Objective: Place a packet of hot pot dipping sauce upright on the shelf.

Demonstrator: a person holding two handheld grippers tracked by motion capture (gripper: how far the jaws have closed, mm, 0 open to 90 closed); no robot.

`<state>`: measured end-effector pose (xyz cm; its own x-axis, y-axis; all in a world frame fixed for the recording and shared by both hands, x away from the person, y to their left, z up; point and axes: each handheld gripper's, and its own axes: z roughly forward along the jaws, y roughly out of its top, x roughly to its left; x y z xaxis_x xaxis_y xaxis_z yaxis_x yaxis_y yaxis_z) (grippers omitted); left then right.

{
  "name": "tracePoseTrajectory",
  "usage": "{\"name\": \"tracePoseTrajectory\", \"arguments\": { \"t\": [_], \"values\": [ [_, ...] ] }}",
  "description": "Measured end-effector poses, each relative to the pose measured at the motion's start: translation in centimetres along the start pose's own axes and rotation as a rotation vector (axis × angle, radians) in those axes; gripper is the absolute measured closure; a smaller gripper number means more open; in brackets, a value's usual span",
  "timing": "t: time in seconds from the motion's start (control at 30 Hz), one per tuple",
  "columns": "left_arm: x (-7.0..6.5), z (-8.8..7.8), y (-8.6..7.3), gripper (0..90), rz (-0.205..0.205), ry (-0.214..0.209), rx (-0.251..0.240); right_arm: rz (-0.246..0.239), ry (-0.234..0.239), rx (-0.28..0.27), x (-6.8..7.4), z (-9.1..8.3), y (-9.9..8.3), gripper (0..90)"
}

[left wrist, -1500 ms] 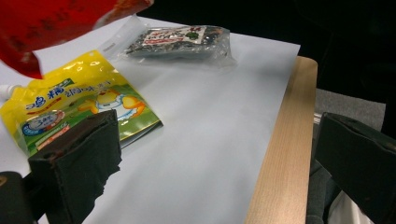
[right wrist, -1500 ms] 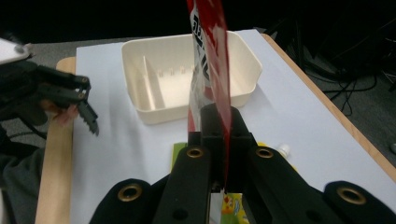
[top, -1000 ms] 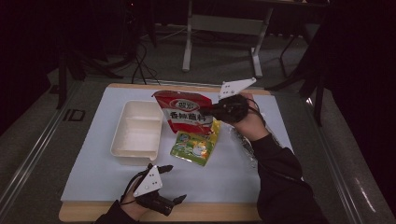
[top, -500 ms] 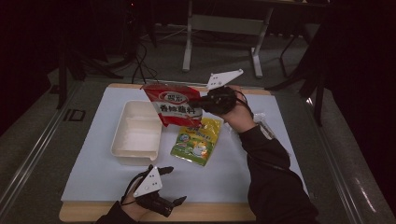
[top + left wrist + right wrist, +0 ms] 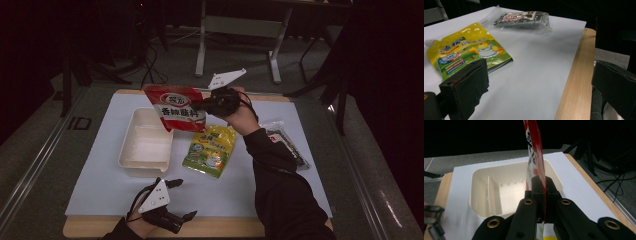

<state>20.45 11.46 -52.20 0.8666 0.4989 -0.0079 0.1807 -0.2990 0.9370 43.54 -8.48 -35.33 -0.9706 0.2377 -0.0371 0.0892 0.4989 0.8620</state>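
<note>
Right gripper view, right gripper (image 5: 539,195) clenched on red packet (image 5: 535,152), left gripper (image 5: 181,199) released, high view.

There are three food packets: one red packet (image 5: 176,107), one yellow packet (image 5: 210,150), one dark packet (image 5: 285,142); one white tray (image 5: 145,145); two claws.

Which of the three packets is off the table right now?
The red packet, clamped in the right gripper above the tray; the yellow and clear ones lie flat.

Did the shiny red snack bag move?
Yes. The shiny red plastic snack bag moved left, from above the yellow pouch toward the white plastic tray.
</note>
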Motion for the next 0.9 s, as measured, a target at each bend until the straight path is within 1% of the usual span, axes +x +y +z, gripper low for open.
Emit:
{"name": "tracePoseTrajectory", "arguments": {
  "t": [0.2,0.37,0.5,0.67,0.7,0.83,0.9],
  "values": [
    [-0.1,-0.2,-0.2,2.1,-0.002,0.008,0.009,0.012,0.003,-0.009,-0.6,1.4,0.2,90.0],
    [-0.2,-0.5,-0.3,2.1,-0.003,0.018,0.009,0.024,0.005,-0.002,-1.2,2.9,0.2,90.0],
    [-0.1,-0.7,-0.4,2.1,-0.010,0.024,0.006,0.021,0.005,0.003,-1.5,4.2,0.3,90.0],
    [-0.2,-0.9,-0.5,2.1,-0.016,0.025,0.003,0.028,0.010,-0.009,-1.9,5.3,0.5,90.0],
    [-0.2,-0.9,-0.5,2.1,-0.017,0.025,0.003,0.031,0.004,-0.015,-2.1,5.9,0.6,90.0],
    [-0.3,-1.0,-0.6,2.1,-0.021,0.024,0.003,0.026,-0.001,-0.028,-2.3,7.0,0.9,90.0],
    [-0.4,-1.1,-0.6,2.1,-0.020,0.027,0.004,0.031,-0.002,-0.036,-2.5,7.5,0.9,90.0]
  ]
}}
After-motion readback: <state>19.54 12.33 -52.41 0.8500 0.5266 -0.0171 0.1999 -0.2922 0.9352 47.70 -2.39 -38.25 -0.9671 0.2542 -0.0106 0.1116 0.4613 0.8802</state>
